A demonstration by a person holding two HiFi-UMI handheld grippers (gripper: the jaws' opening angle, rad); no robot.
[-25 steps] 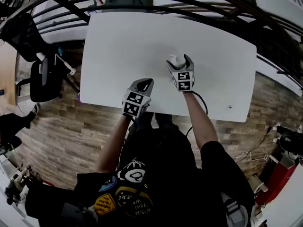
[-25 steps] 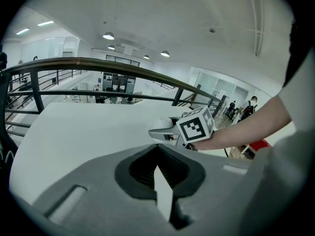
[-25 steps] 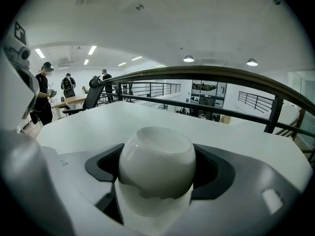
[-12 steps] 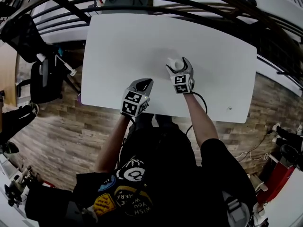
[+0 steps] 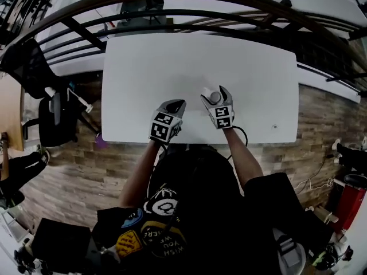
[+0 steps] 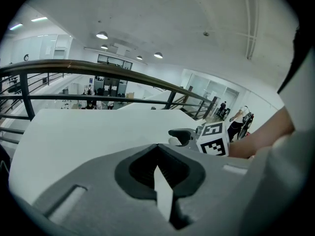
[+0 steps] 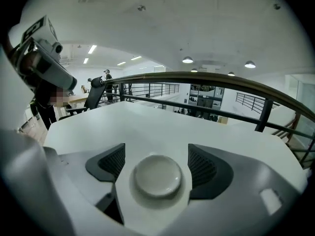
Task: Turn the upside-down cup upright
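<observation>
A small white cup (image 5: 214, 97) stands upside-down on the white table (image 5: 149, 67), its round base (image 7: 157, 177) facing up. My right gripper (image 5: 216, 92) straddles it, and in the right gripper view both dark pads (image 7: 112, 162) press on the cup's sides. My left gripper (image 5: 175, 104) hovers near the table's front edge, left of the cup, shut with nothing in it. In the left gripper view its jaws (image 6: 157, 154) meet, and the right gripper (image 6: 183, 134) shows beyond them.
A dark metal railing (image 5: 172, 16) runs behind the table's far edge. A black office chair (image 5: 54, 110) stands on the wooden floor at the left. A small dark mark (image 5: 274, 127) sits near the table's front right.
My right gripper has drawn back toward the table's front edge with the cup still between its jaws. The left gripper has stayed put. The head view has shifted.
</observation>
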